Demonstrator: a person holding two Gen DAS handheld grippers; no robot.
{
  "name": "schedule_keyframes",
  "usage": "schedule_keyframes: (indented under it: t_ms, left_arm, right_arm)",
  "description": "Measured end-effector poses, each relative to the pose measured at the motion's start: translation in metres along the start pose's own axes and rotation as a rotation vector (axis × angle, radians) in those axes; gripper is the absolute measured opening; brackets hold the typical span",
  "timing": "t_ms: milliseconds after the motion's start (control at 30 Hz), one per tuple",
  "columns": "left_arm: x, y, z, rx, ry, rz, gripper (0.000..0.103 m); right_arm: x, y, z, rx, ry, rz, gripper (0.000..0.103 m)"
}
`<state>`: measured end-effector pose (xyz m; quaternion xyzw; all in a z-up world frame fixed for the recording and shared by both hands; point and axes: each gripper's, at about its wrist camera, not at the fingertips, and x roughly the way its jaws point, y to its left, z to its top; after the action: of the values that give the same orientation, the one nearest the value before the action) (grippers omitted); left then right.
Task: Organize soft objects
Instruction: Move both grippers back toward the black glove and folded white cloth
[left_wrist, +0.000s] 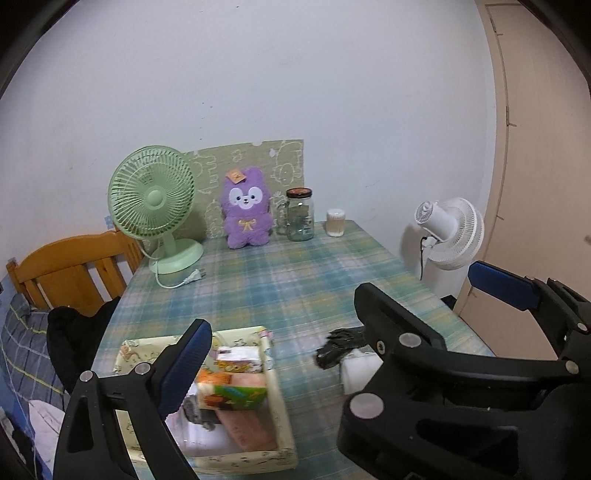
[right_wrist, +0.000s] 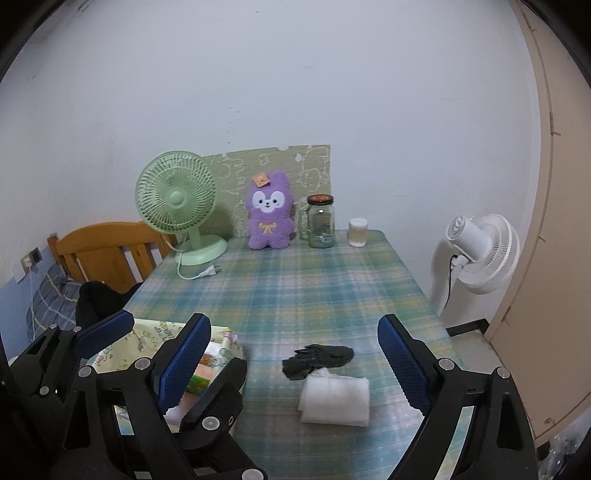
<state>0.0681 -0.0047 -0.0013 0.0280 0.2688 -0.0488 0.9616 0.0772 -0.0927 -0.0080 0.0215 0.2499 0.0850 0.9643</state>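
A pale yellow fabric basket (left_wrist: 282, 413) at the table's near left holds tissue packs and folded towels (left_wrist: 231, 395); it also shows in the right wrist view (right_wrist: 155, 332). A folded white cloth (right_wrist: 334, 398) and a dark crumpled cloth (right_wrist: 317, 360) lie on the plaid tablecloth to its right. A purple plush toy (left_wrist: 246, 214) sits at the back. My left gripper (left_wrist: 332, 350) is open and empty above the basket and the cloths. My right gripper (right_wrist: 295, 365) is open and empty, with both cloths between its fingers.
A green desk fan (left_wrist: 155, 206) with a loose plug, a glass jar (left_wrist: 300, 214) and a cotton swab tub (left_wrist: 336, 222) stand along the table's back edge. A white floor fan (right_wrist: 480, 251) stands at right. A wooden chair (left_wrist: 74, 273) is at left.
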Motion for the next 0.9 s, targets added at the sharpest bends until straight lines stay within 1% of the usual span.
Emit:
schedule_keyframes:
  t_ms: [567, 900]
  left_arm:
    - [0.009, -0.043, 0.001, -0.014, 0.002, -0.032, 0.098]
    - [0.026, -0.066, -0.014, -0.037, 0.019, -0.039, 0.099]
  right_arm:
    - [-0.010, -0.047, -0.007, 0.021, -0.005, -0.078, 0.097]
    - [0.000, -0.073, -0.024, 0.034, 0.021, -0.101, 0.098]
